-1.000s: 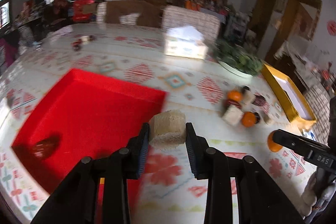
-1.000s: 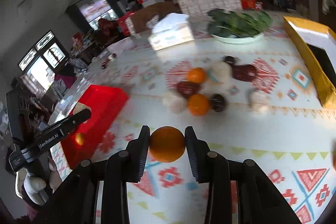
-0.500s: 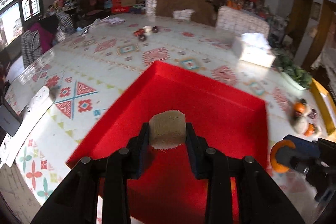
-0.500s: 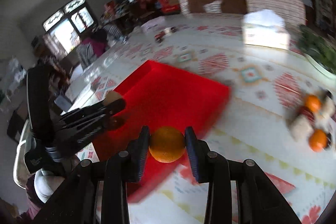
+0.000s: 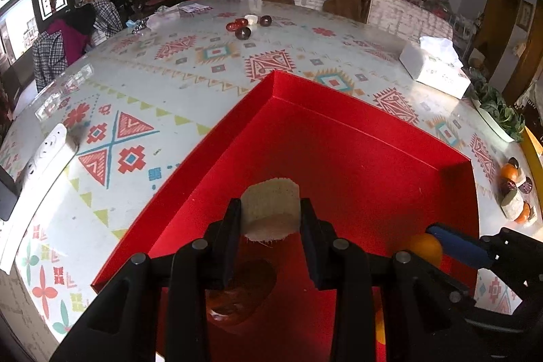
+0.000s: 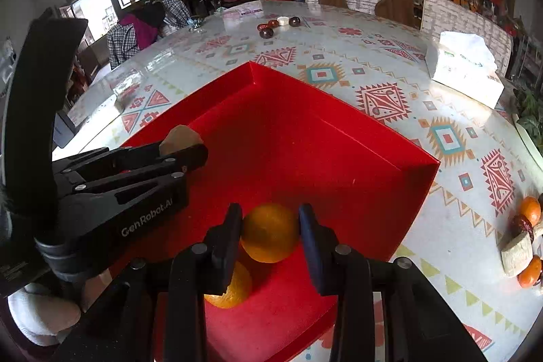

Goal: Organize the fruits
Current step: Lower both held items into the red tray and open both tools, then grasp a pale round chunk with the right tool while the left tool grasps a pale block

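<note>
A red tray (image 5: 339, 138) lies on the patterned table. My left gripper (image 5: 270, 219) is shut on a beige cylindrical chunk (image 5: 271, 202) and hangs over the tray's near left part, above a dark red fruit (image 5: 237, 290) lying in the tray. My right gripper (image 6: 270, 226) is shut on an orange (image 6: 269, 231) low over the tray's near right part, with a second orange (image 6: 234, 290) in the tray beneath it. Each gripper also shows in the other's view: the left gripper (image 6: 190, 148) with its chunk, the right gripper (image 5: 437, 236) with its orange.
A pile of oranges, dark fruits and beige chunks (image 6: 524, 246) sits on the table right of the tray. A tissue box (image 5: 434, 70), a plate of greens (image 5: 499, 117) and several small fruits (image 5: 247, 26) stand farther back. A white power strip (image 5: 44, 151) lies at the left edge.
Both grippers swung left from the fruit pile to over the red tray, carrying the beige chunk and the orange, and have come lower over it.
</note>
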Action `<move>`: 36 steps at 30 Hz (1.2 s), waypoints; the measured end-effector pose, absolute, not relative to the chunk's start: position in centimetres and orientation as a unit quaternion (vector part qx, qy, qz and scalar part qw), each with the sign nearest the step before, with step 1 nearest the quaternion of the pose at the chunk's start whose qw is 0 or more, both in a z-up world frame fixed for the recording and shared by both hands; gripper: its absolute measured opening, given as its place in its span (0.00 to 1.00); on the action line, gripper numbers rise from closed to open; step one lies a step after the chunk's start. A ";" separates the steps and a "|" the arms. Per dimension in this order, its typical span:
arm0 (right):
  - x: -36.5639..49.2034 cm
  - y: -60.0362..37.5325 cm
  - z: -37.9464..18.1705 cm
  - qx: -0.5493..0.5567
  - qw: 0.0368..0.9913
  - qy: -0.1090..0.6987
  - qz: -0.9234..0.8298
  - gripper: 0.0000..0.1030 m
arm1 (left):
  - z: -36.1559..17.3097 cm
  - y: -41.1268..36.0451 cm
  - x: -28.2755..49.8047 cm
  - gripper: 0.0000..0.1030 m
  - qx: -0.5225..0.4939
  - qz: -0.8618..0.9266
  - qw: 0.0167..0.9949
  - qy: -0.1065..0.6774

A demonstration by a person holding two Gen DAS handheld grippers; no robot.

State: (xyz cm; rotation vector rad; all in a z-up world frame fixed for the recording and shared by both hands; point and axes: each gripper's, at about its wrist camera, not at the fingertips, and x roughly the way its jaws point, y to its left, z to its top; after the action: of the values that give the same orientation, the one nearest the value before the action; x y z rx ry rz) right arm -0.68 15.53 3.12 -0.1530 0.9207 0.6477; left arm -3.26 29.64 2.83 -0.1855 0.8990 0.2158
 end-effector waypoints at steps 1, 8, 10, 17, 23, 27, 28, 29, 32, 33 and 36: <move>-0.6 15.5 3.0 -0.072 0.844 0.435 0.305 0.38 | 2.8 29.6 -3.3 0.32 -0.093 0.104 0.890 0.433; -1.1 15.0 4.0 -0.062 0.852 0.422 0.305 0.39 | 4.7 29.3 -4.6 0.57 -0.105 0.109 0.898 0.412; -1.5 14.7 4.6 -0.063 0.856 0.414 0.304 0.42 | 5.4 29.1 -5.1 0.65 -0.107 0.108 0.901 0.407; -3.9 10.9 6.8 -0.060 0.878 0.383 0.282 0.47 | 5.1 26.3 -7.0 0.67 -0.075 0.128 0.898 0.413; -4.7 6.4 6.6 -0.068 0.884 0.396 0.238 0.56 | 4.1 23.4 -10.1 0.67 -0.043 0.163 0.898 0.406; -5.2 7.7 5.0 -0.071 0.864 0.434 0.246 0.56 | 5.6 23.5 -12.3 0.66 -0.074 0.174 0.905 0.382; -5.3 8.2 4.7 -0.070 0.860 0.439 0.250 0.56 | 6.2 23.5 -12.8 0.66 -0.078 0.176 0.907 0.373; -5.5 8.6 4.4 -0.064 0.858 0.442 0.254 0.57 | 6.6 23.4 -13.2 0.66 -0.078 0.178 0.909 0.369; -5.9 9.9 3.6 -0.065 0.850 0.456 0.256 0.58 | 7.9 23.0 -14.1 0.67 -0.071 0.177 0.915 0.356; -5.9 10.3 3.3 -0.070 0.847 0.461 0.255 0.58 | 8.2 22.8 -14.3 0.67 -0.069 0.174 0.917 0.352; -5.7 10.2 2.8 -0.062 0.845 0.470 0.248 0.60 | 9.0 21.9 -14.6 0.67 -0.067 0.157 0.923 0.344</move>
State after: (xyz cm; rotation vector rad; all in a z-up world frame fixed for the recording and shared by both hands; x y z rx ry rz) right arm -5.65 10.15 2.75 -0.1306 0.9910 0.5229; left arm -14.62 21.91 9.03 -0.1366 0.7059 0.3227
